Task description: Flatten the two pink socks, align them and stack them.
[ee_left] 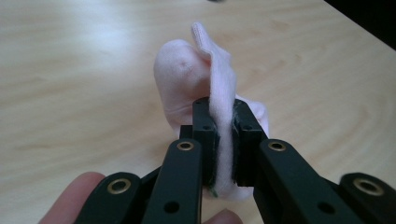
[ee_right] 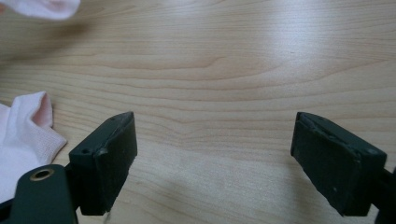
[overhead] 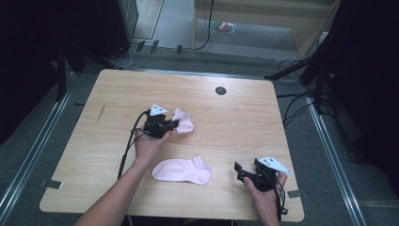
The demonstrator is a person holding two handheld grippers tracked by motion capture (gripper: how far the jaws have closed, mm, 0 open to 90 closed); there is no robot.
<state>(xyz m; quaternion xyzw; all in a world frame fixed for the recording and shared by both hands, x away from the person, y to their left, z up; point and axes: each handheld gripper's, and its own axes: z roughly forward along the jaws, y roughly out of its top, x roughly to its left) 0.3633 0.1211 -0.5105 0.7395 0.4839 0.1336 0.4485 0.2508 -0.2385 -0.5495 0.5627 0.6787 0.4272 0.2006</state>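
The small pink cotton sock [ee_left: 205, 88] is clamped by the left hand-held gripper [overhead: 175, 124]; it should be laid squarely onto the flat pink sock [overhead: 182, 170], while the right hand-held gripper [overhead: 241, 171] is kept spread wide, empty.

Overhead light was even on the table [overhead: 235, 113]; surroundings fell to near black. Broad glare washed the wood in both gripper views. The pink sock [ee_left: 187, 79] read sharp, nearest jaw parts soft.

The wooden table [overhead: 117, 89] lies bare across the upper part and far left of the high view, apart from a small dark round grommet [overhead: 220, 90] at upper centre. Low centre, a flat pink sock [overhead: 182, 170] lies between the two hands. A wide bare strip separates it from the right gripper [overhead: 241, 172].
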